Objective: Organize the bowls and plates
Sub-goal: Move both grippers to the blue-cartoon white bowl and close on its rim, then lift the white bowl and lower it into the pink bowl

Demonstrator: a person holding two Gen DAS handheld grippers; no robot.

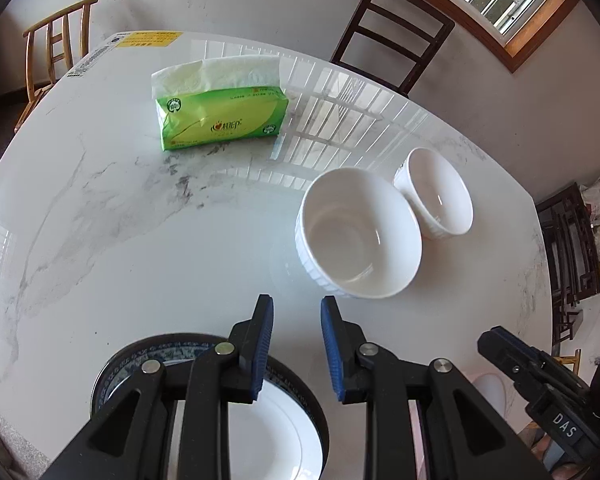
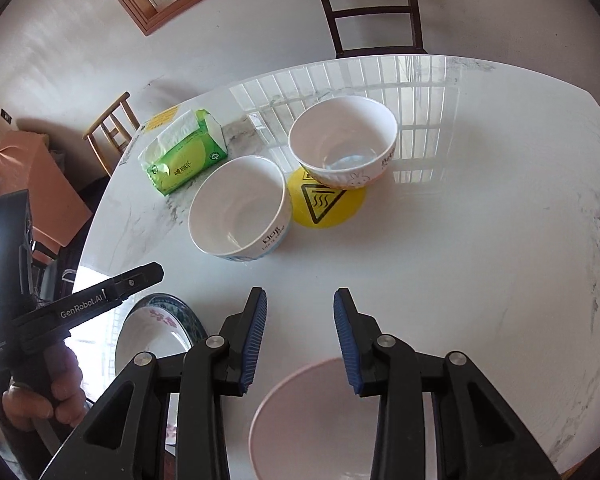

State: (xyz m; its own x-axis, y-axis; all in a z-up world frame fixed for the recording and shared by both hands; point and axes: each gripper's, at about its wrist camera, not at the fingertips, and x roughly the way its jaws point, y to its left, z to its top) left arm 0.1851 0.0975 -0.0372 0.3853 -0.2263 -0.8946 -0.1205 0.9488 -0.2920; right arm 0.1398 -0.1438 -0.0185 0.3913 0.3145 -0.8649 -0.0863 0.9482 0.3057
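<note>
My left gripper (image 1: 297, 304) is open over the marble table (image 1: 140, 240), and only bare tabletop shows between its blue pads. Under its fingers a white plate (image 1: 272, 432) rests in a blue-patterned plate (image 1: 112, 372). Ahead to the right are a large white bowl (image 1: 360, 236) and a smaller white bowl (image 1: 436, 192), side by side. My right gripper (image 2: 300, 296) is also open and holds nothing, with a pink-rimmed white plate (image 2: 312, 420) lying below it. Beyond it are one white bowl (image 2: 240, 212) and a rabbit-print bowl (image 2: 344, 140) that sits on a yellow round mat (image 2: 328, 208).
A green tissue pack (image 1: 220, 120) lies toward the far side of the table. A dark chair (image 1: 392, 40) and a light wooden chair (image 1: 56, 40) stand behind the table. In the right wrist view, a hand (image 2: 48, 392) holds the left gripper (image 2: 148, 274) over the blue-patterned plate (image 2: 156, 332).
</note>
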